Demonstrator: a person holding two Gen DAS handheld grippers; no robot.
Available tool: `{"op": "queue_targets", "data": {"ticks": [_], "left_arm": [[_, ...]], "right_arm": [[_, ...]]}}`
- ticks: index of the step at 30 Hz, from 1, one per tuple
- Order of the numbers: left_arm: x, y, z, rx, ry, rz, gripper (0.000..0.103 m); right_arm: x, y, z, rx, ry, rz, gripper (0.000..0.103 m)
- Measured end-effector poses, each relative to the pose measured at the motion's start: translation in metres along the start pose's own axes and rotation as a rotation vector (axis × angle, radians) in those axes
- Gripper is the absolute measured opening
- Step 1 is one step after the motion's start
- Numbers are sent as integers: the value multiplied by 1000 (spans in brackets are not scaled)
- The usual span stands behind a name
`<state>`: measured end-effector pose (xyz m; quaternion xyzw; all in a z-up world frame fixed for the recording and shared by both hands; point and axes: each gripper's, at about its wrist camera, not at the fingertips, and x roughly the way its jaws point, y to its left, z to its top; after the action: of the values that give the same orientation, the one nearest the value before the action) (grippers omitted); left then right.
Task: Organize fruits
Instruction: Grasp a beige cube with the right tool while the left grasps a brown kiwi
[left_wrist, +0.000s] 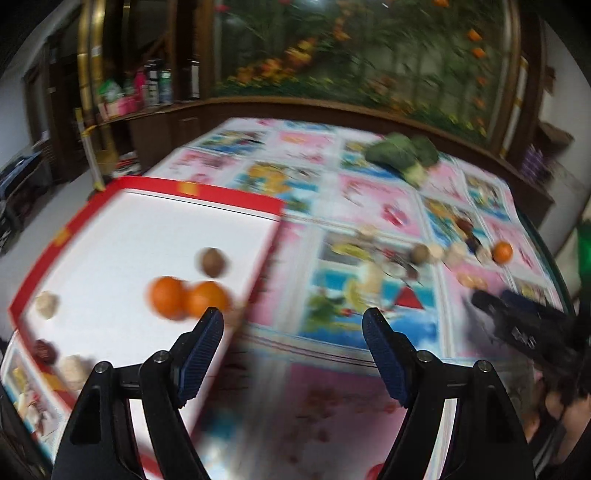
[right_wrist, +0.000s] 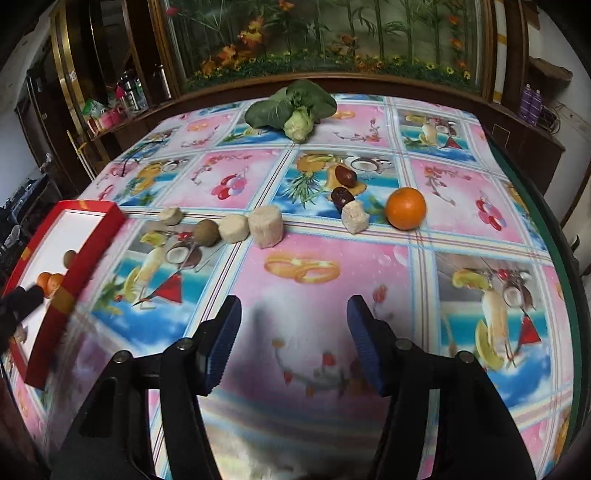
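Note:
A red-rimmed white tray (left_wrist: 236, 197) lies at the table's left and holds two oranges (left_wrist: 186, 297), a brown kiwi (left_wrist: 213, 261), pale chunks and a dark date. My left gripper (left_wrist: 293, 321) is open and empty, just right of the oranges over the tray's edge. My right gripper (right_wrist: 293, 310) is open and empty above the patterned tablecloth. On the cloth lie an orange (right_wrist: 405, 208), a kiwi (right_wrist: 207, 232), several pale chunks (right_wrist: 265, 230) and two dark dates (right_wrist: 343, 184). The tray (right_wrist: 92, 243) shows at left in the right wrist view.
A leafy green vegetable (right_wrist: 291, 107) lies at the table's far side. A dark wooden cabinet with a flower mural stands behind. The table's green edge (right_wrist: 546, 236) runs along the right. The left wrist view is motion-blurred; the right gripper (left_wrist: 517, 317) shows at its right.

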<state>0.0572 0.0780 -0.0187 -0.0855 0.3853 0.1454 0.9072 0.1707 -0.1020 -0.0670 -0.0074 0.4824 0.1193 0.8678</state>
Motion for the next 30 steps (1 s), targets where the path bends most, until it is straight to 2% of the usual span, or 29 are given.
{"op": "queue_targets", "data": {"ticks": [3, 6, 7, 10, 15, 21, 24, 25, 26, 28, 30], "left_arm": [[14, -17, 0, 45, 32, -10, 77], [24, -19, 4, 45, 44, -23, 77], [27, -20, 5, 44, 47, -23, 77], [35, -24, 10, 43, 53, -28, 77], [50, -42, 19, 68, 59, -51, 77], [77, -88, 34, 129, 81, -98, 77], [90, -101, 40, 150, 80, -77, 63], [91, -102, 42, 147, 76, -82, 53], [91, -102, 43, 149, 71, -90, 38], [90, -104, 43, 160, 67, -100, 23], [89, -101, 41, 165, 68, -118, 20]], "right_arm": [[17, 4, 16, -14, 5, 6, 56], [32, 11, 30, -31, 6, 17, 53], [37, 14, 35, -41, 7, 13, 50], [50, 17, 44, -43, 29, -3, 26], [41, 4, 38, -15, 16, 4, 26], [14, -27, 18, 48, 5, 10, 26], [1, -36, 10, 66, -15, 20, 26], [-2, -38, 8, 72, -19, 25, 26], [-4, -41, 6, 79, -24, 31, 26], [-4, -43, 6, 89, -28, 40, 26], [-3, -43, 6, 92, -27, 50, 26]]}}
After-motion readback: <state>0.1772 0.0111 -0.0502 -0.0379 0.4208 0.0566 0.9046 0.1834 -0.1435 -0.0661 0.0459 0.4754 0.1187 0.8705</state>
